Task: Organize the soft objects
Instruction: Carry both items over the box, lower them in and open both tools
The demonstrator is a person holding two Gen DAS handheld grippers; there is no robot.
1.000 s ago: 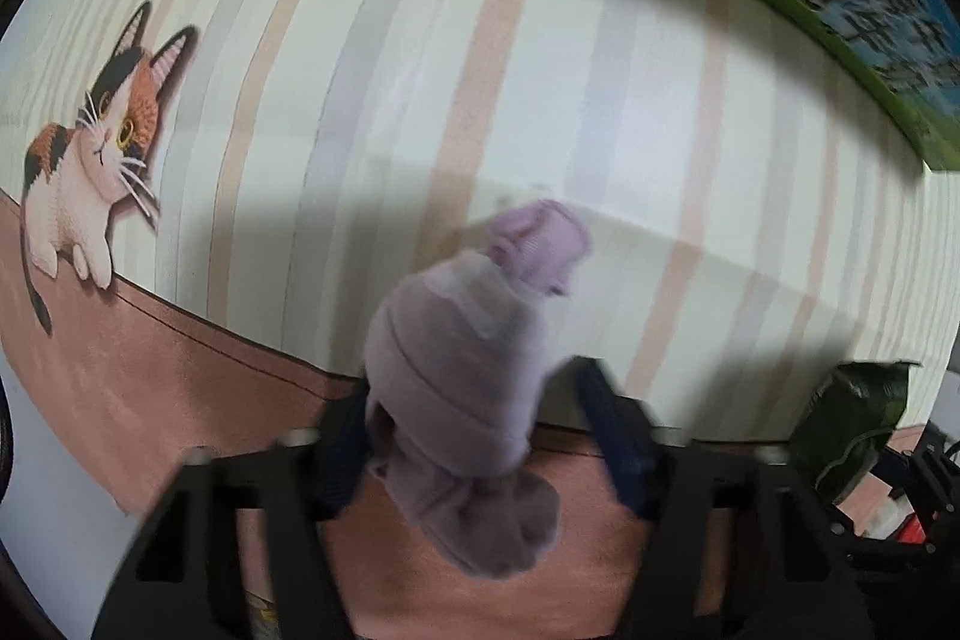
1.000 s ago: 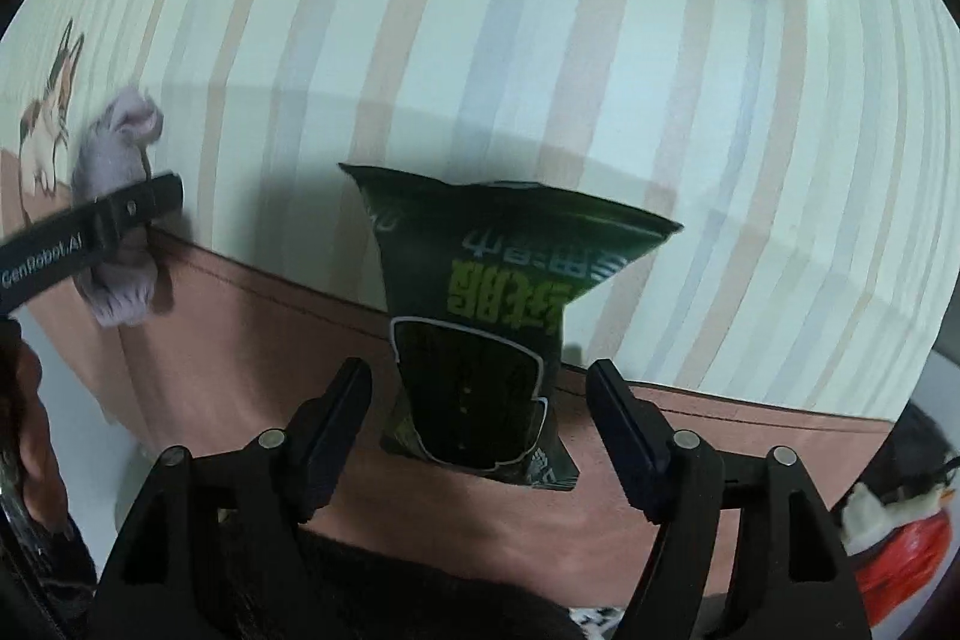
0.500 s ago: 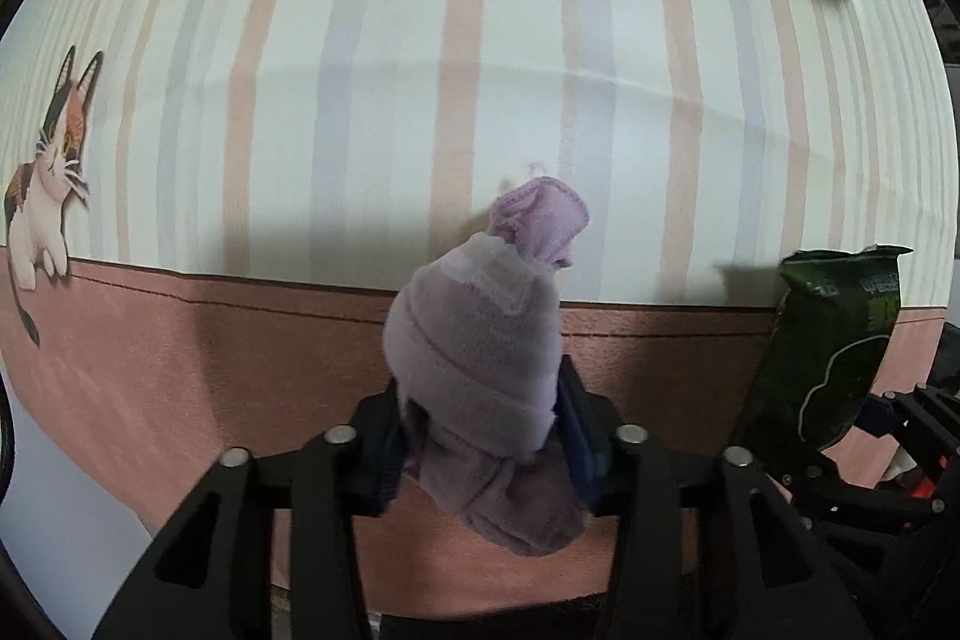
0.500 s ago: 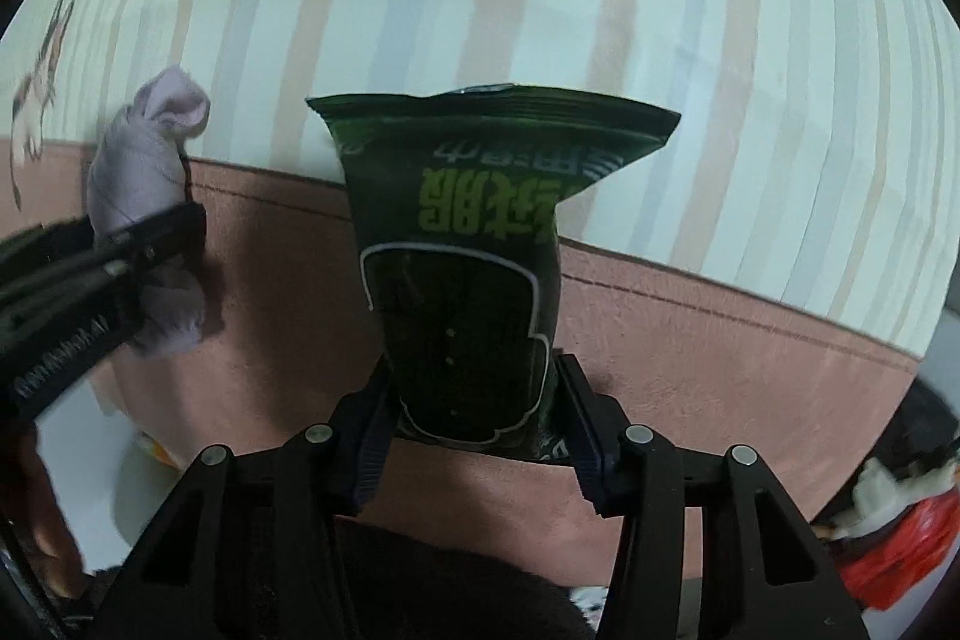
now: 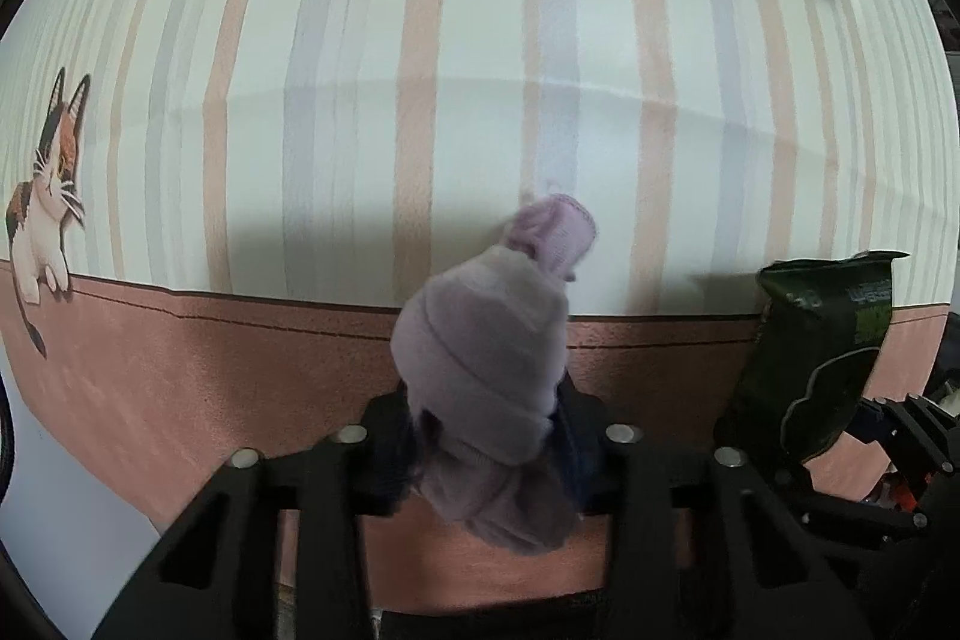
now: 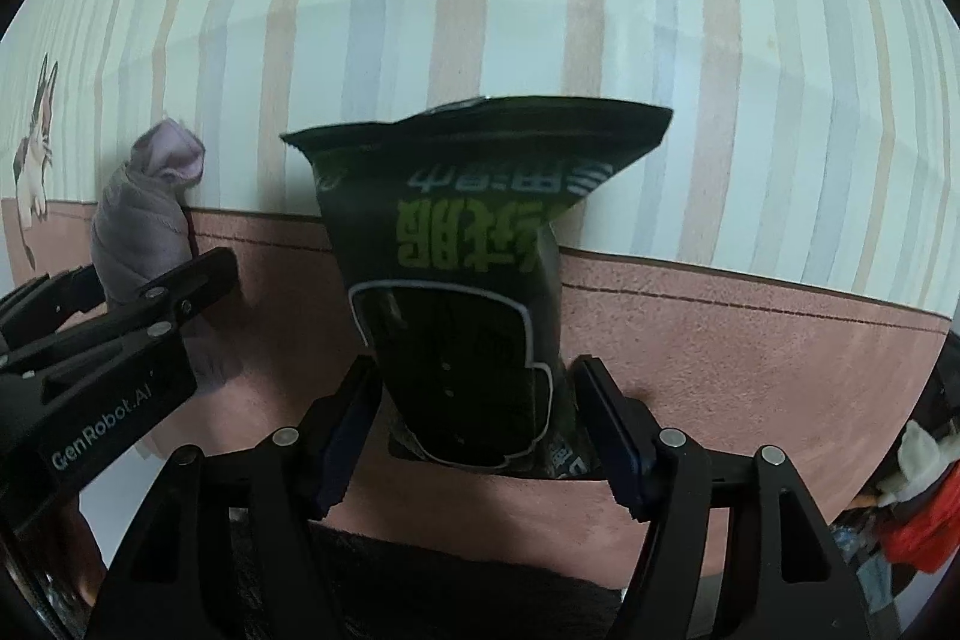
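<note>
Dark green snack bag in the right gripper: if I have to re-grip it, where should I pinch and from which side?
Pinch the dark green snack bag low on its body, as the right gripper does now, coming from below with one finger on each side edge. The body narrows there, while the flared crimped top would likely crumple or slip.

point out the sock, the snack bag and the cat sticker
sock (image 5: 480, 358), left wrist view, rolled middle
snack bag (image 6: 462, 250), right wrist view, green lettering on the front
cat sticker (image 5: 45, 220), left wrist view, white chest
</note>
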